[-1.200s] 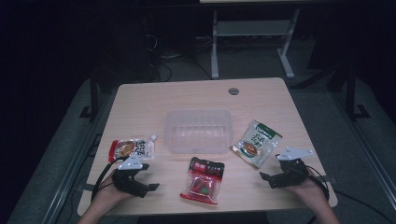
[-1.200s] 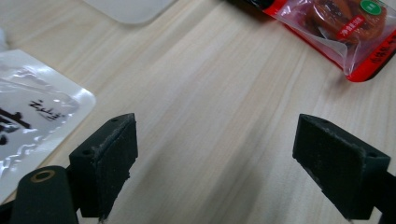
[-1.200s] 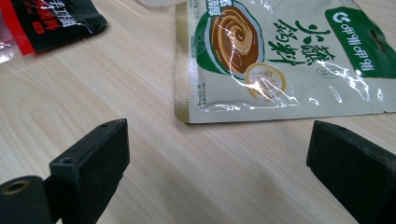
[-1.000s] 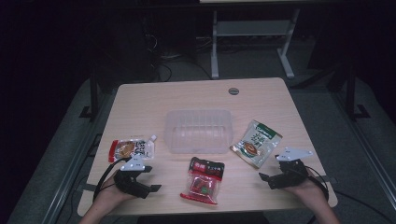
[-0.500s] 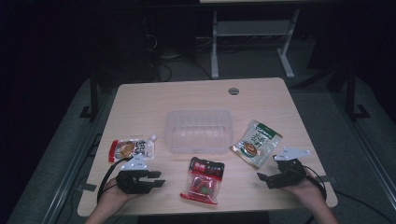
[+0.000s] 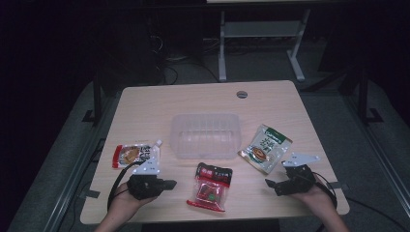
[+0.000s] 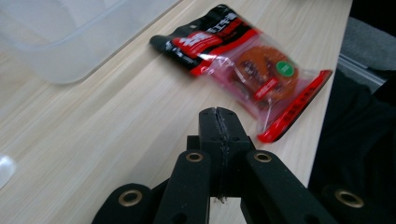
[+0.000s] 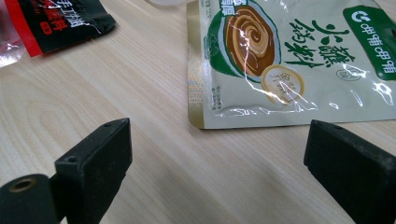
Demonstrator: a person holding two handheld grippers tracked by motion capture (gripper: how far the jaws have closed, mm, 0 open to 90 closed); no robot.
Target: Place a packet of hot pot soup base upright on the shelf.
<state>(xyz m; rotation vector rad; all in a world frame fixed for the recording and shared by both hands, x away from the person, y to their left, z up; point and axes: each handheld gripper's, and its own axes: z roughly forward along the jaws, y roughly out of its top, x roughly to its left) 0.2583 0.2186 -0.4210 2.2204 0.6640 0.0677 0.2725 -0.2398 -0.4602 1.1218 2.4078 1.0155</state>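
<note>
My left gripper (image 6: 170, 184) lies at the table's front left and points right toward a red and black snack packet (image 6: 211, 187). In the left gripper view its jaws (image 7: 218, 117) have just been closing and now meet with nothing between them; the red packet (image 7: 243, 60) lies just beyond the tips. At the front right my right gripper (image 6: 270, 184) stands open, nothing between its fingers (image 8: 217, 144). A green and white soup packet (image 6: 265, 148) (image 8: 280, 60) lies flat just ahead of it. A clear plastic container (image 6: 207, 135) (image 7: 70, 37) sits mid-table.
A white and red spouted pouch (image 6: 136, 154) lies at the left, behind my left gripper. The light wooden table (image 6: 145, 111) has a cable hole (image 6: 241, 94) at the back. Dark floor and a white desk frame (image 6: 261, 34) lie beyond.
My left gripper has shifted a little rightward and up toward the red packet, and its jaws have drawn together. The right gripper and the packets have stayed put.
</note>
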